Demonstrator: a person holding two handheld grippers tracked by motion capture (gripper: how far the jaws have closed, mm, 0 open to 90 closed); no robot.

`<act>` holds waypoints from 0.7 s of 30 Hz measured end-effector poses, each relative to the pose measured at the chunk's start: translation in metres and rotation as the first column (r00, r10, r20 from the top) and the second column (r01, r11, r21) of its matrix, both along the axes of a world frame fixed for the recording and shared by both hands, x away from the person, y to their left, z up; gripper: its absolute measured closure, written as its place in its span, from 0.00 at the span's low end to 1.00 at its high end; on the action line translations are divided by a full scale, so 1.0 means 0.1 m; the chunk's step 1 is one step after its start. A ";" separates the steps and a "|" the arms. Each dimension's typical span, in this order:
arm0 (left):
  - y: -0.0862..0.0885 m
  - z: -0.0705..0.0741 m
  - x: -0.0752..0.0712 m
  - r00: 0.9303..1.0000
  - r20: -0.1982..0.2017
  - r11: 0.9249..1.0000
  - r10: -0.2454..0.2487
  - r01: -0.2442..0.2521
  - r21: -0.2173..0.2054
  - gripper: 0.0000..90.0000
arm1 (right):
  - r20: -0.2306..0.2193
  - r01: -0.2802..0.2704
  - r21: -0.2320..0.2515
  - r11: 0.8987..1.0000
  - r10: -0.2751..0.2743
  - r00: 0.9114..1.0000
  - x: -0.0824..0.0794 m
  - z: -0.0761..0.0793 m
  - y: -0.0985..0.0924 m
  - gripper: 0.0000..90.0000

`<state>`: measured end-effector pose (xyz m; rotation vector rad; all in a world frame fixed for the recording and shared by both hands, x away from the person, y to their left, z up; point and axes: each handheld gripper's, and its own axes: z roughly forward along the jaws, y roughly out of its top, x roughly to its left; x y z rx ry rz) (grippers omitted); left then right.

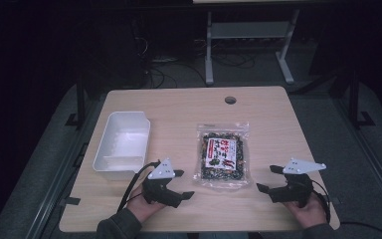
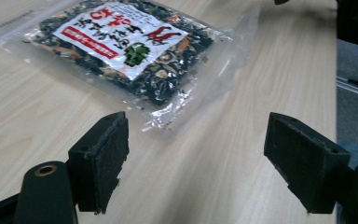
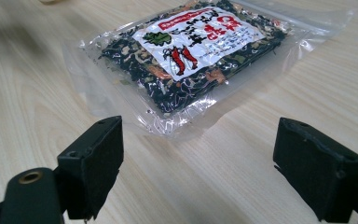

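A clear packet (image 1: 222,155) of dark dried food with a red-and-white label is seen lying flat near the middle of the wooden table (image 1: 189,112), between the two grippers and apart from both. The print on the label cannot be read in the high view; in the left gripper view the packet (image 2: 126,51) is cut off at the top edge, and its characters are shown large but at an angle. In the right gripper view the packet (image 3: 191,51) is shown almost whole, with a red figure and a green leaf on the label and the crinkled clear seal nearest the jaws.

The left gripper (image 1: 180,184) is held low over the table's near edge by a hand (image 1: 142,206) whose sleeve is cut off at the bottom of the view. Its jaws are spread wide with nothing between them, as is confirmed in its own view (image 2: 193,163). The right gripper (image 1: 268,179) is likewise held just above the table by the other hand (image 1: 308,209), jaws parted and empty (image 3: 198,163), pointed toward the packet.

A white plastic tub (image 1: 110,162) is seen left of the packet, just beyond the left gripper, and a round hole (image 1: 230,100) near the table's far edge. The room behind is too dark for detail.
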<state>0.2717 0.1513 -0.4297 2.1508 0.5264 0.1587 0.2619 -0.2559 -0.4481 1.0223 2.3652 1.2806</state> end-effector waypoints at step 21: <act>-0.27 -0.01 0.26 0.999 -0.014 0.998 0.047 -0.046 0.047 0.52 | -0.057 0.071 0.007 0.997 -0.071 0.996 0.62 0.37 0.03 0.20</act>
